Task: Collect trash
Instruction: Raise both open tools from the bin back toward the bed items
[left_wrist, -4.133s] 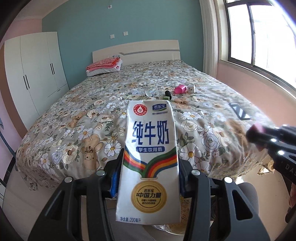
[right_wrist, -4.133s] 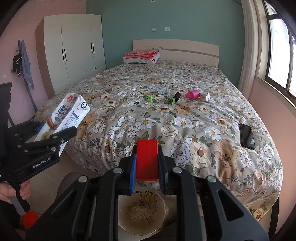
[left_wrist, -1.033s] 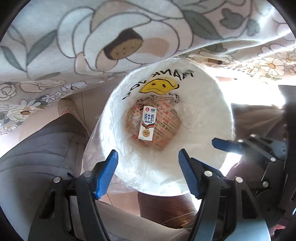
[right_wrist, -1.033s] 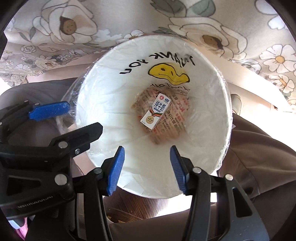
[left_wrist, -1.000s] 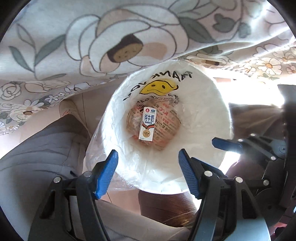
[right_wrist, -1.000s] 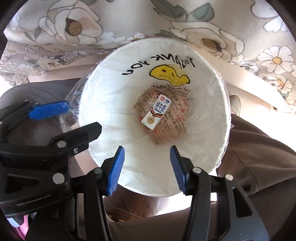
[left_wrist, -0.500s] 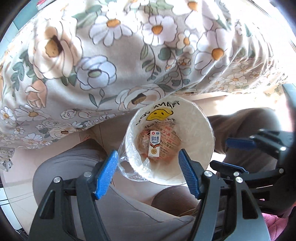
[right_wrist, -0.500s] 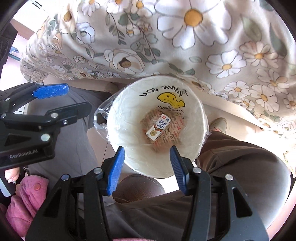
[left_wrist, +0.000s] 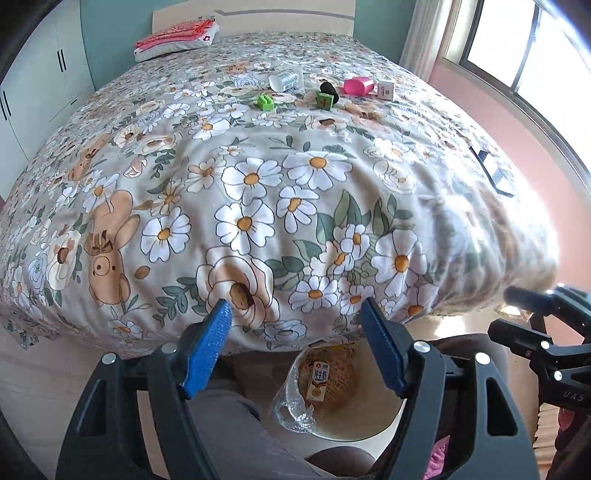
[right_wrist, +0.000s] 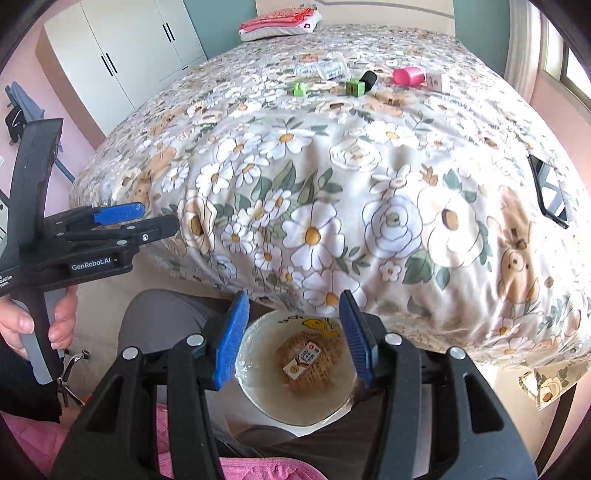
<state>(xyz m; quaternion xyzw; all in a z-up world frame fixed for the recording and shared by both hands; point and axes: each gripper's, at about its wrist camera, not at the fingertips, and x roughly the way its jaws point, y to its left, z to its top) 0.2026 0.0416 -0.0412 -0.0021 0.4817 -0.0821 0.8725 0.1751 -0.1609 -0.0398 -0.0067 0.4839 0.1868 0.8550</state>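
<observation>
Both grippers have lifted out of the bin mouth since a second ago; views now take in the whole bed instead of just the liner. Left gripper (left_wrist: 295, 325) jaws have just been opening wider, nothing between them. Right gripper (right_wrist: 293, 321) sits partly open, also empty. Milk carton (right_wrist: 301, 360) lies flat at the bottom of the white bin (right_wrist: 255, 384), on a printed paper wrapper; the bin is on the floor at the foot of the bed, between the person's knees.

Leftover items are well up the floral bedspread (left_wrist: 258, 192): green block (left_wrist: 265, 102), green cube (left_wrist: 324, 99), black cylinder (left_wrist: 330, 89), pink cup (left_wrist: 357, 86), small white carton (left_wrist: 385, 91), clear plastic container (left_wrist: 286, 79). Black phone (right_wrist: 549, 190) lies near the bed's right edge.

Risks: items are small and bunched, so a grab could nudge neighbours or pinch bedspread. Toys and the phone may not be trash; wrong pick likely. Long reach over a soft bed, so a loose grip could drop something short of the bin.
</observation>
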